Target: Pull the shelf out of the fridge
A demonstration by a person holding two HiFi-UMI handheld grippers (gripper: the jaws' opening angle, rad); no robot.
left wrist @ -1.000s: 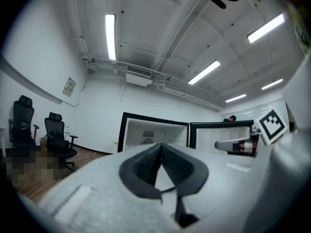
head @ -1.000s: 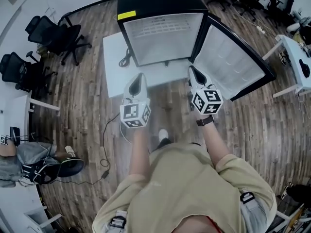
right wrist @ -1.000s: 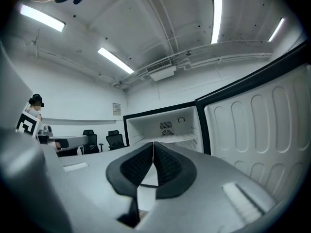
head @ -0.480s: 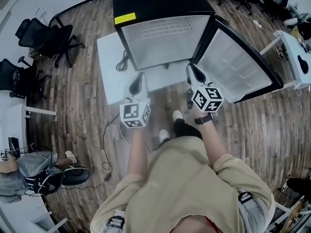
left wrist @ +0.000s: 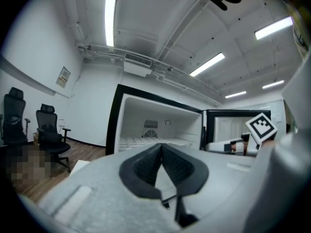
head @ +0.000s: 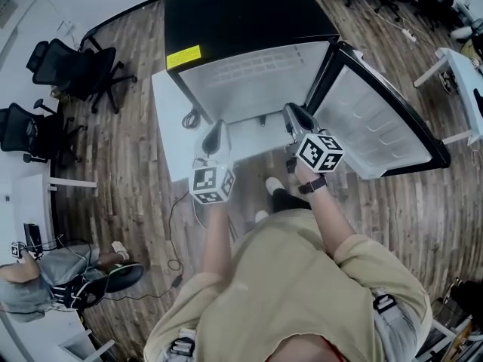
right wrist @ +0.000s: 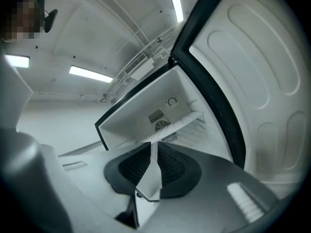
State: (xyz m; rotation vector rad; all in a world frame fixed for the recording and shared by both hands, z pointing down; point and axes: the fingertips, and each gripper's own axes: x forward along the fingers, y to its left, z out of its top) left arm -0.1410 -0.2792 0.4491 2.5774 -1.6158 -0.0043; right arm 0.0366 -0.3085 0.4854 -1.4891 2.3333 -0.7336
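Two grippers face the open fridge [head: 249,17].

Head view: the left gripper [head: 218,124] and right gripper [head: 290,108] hang just in front of the fridge's mouth, neither inside it. The door [head: 381,119] is swung wide at the fridge's right. The shelf [head: 256,68] sits inside the fridge, a pale ribbed sheet spanning the cavity, not yet touched.

Left gripper view: the dark ribbed pads meet at their tips, closed on nothing. Beyond them the shelf runs level across the smooth white liner, under a round fan grille [left wrist: 150,133] on the fridge's back wall.

Right gripper view: the jaws have just been opening and stand a thin slit apart, with nothing between them. The door's moulded inner panel fills the side.

The shelf looks light, thin and stiff, probably slick plastic or coated wire. It would likely bind in the fridge's side rails if drawn crooked. The front edge, one gripper either side of its middle, seems the place to pinch, pulling level.
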